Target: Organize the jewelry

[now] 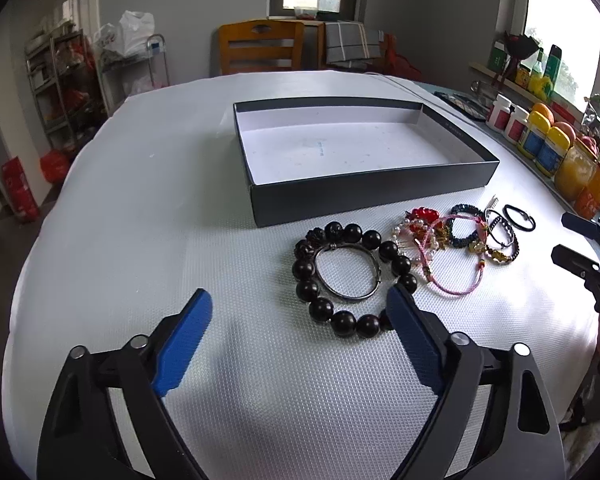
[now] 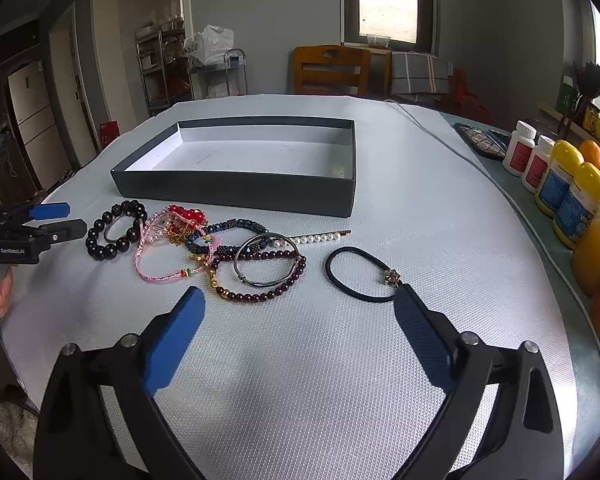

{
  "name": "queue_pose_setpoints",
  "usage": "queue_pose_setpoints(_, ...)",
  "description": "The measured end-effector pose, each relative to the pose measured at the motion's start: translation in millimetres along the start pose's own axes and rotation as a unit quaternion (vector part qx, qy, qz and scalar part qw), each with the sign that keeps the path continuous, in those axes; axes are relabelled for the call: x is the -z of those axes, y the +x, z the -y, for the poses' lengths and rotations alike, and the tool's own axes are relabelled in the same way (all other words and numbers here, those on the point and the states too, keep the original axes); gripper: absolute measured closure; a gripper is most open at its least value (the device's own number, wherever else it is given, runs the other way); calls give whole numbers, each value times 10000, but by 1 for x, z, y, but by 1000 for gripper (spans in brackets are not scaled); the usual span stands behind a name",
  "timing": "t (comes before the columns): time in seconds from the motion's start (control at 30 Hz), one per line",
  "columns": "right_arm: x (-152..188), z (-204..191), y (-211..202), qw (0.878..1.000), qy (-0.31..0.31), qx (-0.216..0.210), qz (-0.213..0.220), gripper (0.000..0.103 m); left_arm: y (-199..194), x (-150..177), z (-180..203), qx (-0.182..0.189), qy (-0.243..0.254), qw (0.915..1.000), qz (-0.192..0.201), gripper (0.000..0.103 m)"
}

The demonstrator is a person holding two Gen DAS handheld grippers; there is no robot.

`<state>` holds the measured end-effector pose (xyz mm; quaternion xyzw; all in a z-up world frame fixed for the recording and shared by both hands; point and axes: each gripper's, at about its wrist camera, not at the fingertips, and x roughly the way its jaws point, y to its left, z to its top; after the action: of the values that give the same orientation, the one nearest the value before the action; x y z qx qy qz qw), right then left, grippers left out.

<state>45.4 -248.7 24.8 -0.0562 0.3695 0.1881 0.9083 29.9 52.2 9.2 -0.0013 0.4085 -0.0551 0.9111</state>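
Two spread, empty grippers flank the pile: the left gripper sits nearest the large dark wooden bead bracelet (lower centre of its view), while the right gripper has the black elastic hair tie by its right fingertip.

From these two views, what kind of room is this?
Probably a dining room at home: a wooden chair behind the covered table, a fridge by the doorway, bottles and oranges.
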Motion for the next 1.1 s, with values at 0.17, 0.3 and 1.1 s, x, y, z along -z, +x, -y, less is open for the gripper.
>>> queue_pose_setpoints(0.17, -8, -11, 6, 9998, -202, -58, -60, 36, 12, 1, 1, -2, 33, 9997, -224, 50)
queue_pose_setpoints(0.3, -18, -26, 17, 9987, -398, -284, -110, 50, 15, 2, 3, 26, 59, 9996, -272, 58)
queue_pose_setpoints(1.1, -44, -68, 62, 9868, -1235, -944, -462, 98, 4, -2, -7, 163, 123, 9998, -82, 88)
